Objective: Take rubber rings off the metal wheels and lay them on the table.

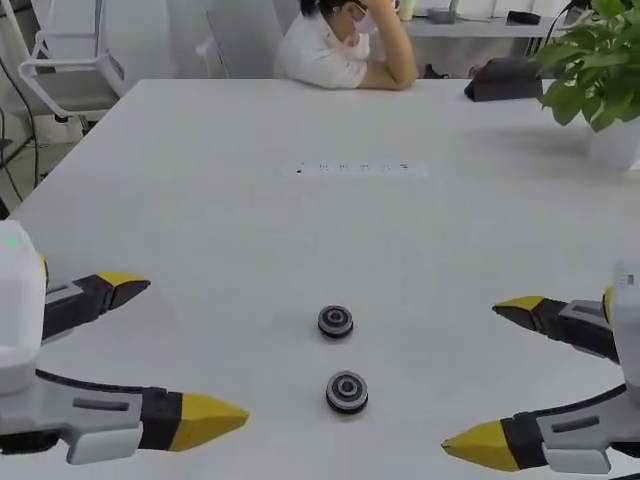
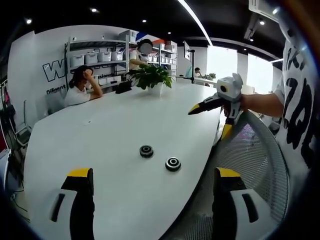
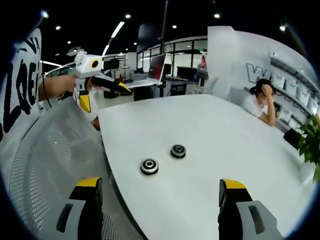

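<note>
Wheels (image 1: 336, 322), two, are lying on the table (image 1: 200, 180), low in the middle of the frame. Left gripper (image 1: 197, 349) and right gripper (image 1: 470, 373) are hovering at the lower corners, jaws spread wide, gripping nothing.

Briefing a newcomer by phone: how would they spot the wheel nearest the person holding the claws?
On the big white table, two small dark wheels lie between the open left claw and right claw. Yours is the front wheel, closest to the table's near edge; the back wheel lies just beyond it.
</note>
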Action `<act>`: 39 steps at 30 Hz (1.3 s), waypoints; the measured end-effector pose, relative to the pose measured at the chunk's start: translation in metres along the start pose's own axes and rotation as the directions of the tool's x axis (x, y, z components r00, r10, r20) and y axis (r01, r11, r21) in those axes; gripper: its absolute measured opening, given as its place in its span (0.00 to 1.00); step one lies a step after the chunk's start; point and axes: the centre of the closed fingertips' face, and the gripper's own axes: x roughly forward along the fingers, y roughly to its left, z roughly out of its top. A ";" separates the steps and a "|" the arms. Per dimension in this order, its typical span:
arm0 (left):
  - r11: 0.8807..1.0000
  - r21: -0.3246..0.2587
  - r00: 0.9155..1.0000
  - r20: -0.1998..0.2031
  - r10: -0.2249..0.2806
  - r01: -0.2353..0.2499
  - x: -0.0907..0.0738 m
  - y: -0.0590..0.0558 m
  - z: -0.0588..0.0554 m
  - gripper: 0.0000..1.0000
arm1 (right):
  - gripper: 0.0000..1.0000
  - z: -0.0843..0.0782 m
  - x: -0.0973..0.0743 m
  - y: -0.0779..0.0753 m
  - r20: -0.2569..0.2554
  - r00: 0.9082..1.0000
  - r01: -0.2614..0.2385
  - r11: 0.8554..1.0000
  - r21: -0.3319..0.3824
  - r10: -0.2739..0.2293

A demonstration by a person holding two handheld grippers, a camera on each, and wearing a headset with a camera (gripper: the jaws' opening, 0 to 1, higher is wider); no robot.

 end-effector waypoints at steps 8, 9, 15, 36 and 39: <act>0.999 0.028 1.000 -0.003 -0.026 0.026 0.004 -0.007 0.000 0.99 | 0.95 0.005 0.009 0.001 0.013 1.000 -0.023 1.000 -0.012 0.023; 0.999 0.031 1.000 -0.006 -0.029 0.029 0.004 -0.008 -0.001 0.99 | 0.94 0.005 0.011 0.001 0.016 0.999 -0.028 1.000 -0.013 0.028; 0.998 0.046 0.999 -0.013 -0.036 0.037 0.013 -0.004 -0.003 0.99 | 0.92 -0.001 0.022 0.002 0.001 0.999 -0.053 0.998 -0.028 0.053; 0.985 0.123 0.993 -0.020 -0.118 0.120 0.046 -0.005 0.006 0.92 | 0.85 0.004 0.042 -0.018 0.027 0.995 -0.093 0.994 -0.047 0.095; 0.984 0.132 0.993 -0.008 -0.121 0.121 0.050 -0.002 0.008 0.88 | 0.83 0.003 0.046 -0.018 0.026 0.994 -0.101 0.994 -0.040 0.102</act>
